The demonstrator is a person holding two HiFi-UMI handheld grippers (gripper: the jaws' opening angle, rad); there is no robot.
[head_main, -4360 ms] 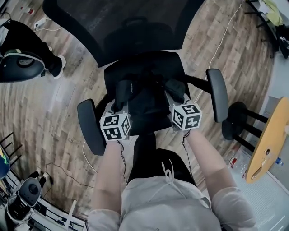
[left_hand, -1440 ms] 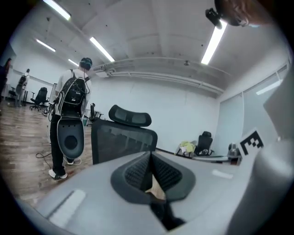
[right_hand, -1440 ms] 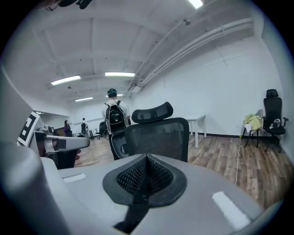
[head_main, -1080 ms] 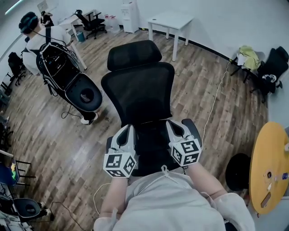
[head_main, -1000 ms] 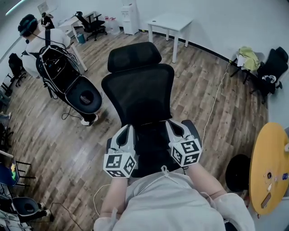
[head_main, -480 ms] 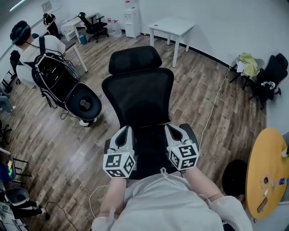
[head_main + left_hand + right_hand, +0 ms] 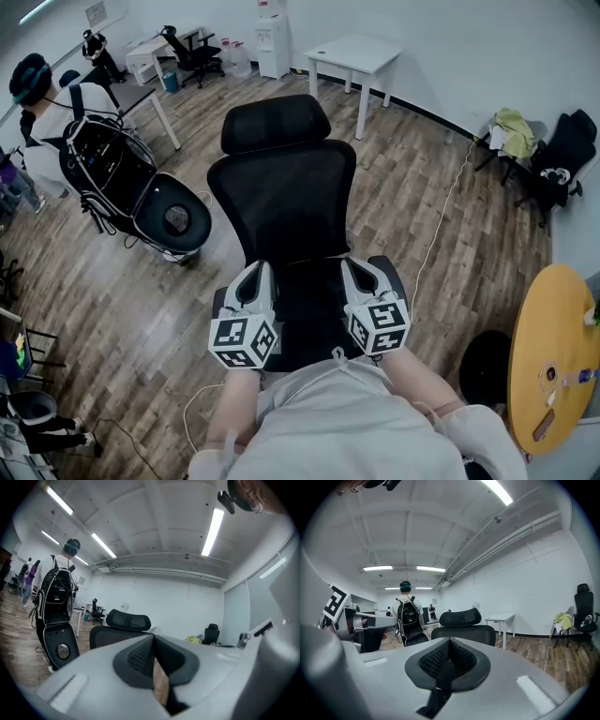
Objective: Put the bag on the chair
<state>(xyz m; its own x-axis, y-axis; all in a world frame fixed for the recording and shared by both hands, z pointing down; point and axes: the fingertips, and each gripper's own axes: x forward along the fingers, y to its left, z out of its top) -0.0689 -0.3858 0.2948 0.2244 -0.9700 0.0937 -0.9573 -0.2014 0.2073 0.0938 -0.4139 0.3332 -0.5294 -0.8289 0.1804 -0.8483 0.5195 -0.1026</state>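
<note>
A black office chair [image 7: 286,202] with a mesh back and a headrest stands straight ahead on the wood floor. Its seat [image 7: 309,314] shows only as a black patch between my two grippers, and I cannot tell a bag apart from it there. The left gripper [image 7: 255,274] and the right gripper [image 7: 354,270] are held side by side close to my body, over the seat's front. Both are shut with nothing between the pads. In the left gripper view the left gripper [image 7: 153,654] points past the chair's headrest [image 7: 128,619]. In the right gripper view the right gripper [image 7: 449,656] faces the chair [image 7: 461,619].
A person wearing an open black backpack [image 7: 108,169] stands at the left. A white table [image 7: 352,54] is at the back wall. A round yellow table [image 7: 548,356] and a black stool base [image 7: 487,364] are at the right. A white cable [image 7: 441,225] runs across the floor.
Earlier the grippers were low over the seat; now they are drawn back near my body and the view has lifted. In the last second the person at the left has drifted further left.
</note>
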